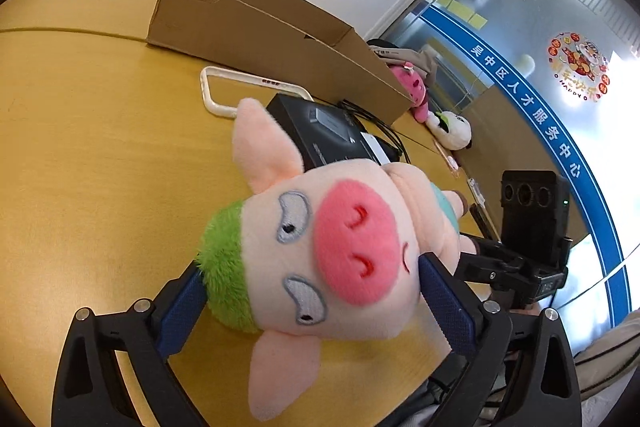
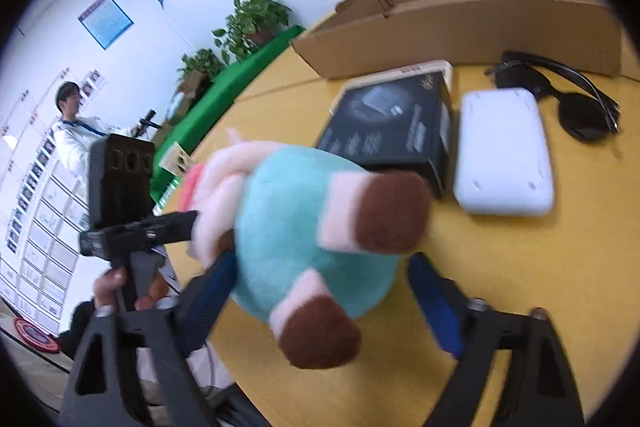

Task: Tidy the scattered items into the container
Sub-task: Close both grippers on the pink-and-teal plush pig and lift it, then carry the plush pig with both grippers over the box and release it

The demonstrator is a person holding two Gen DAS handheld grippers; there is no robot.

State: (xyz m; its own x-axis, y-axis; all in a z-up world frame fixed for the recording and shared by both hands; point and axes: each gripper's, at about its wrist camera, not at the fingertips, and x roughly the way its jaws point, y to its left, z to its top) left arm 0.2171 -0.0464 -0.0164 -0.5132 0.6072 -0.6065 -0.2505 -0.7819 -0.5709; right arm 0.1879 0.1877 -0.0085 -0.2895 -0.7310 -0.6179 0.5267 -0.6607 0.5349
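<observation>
A pink pig plush with green hair and a teal shirt fills both views. My left gripper [image 1: 312, 287] is shut on the pig's head [image 1: 320, 259], one blue pad at the green hair, the other under the chin. My right gripper [image 2: 324, 287] has its jaws spread around the pig's teal body [image 2: 292, 235]; the left pad touches it, the right pad stands apart. The open cardboard box [image 1: 256, 27] stands behind on the yellow table, and shows in the right wrist view [image 2: 460, 19] too.
A black product box [image 2: 396, 131], a white device [image 2: 504, 151], a white frame [image 1: 224, 87] and dark sunglasses with cables [image 2: 568, 95] lie before the cardboard box. Pink and white plush toys [image 1: 440, 115] lie past it. A person stands at far left [image 2: 76, 131].
</observation>
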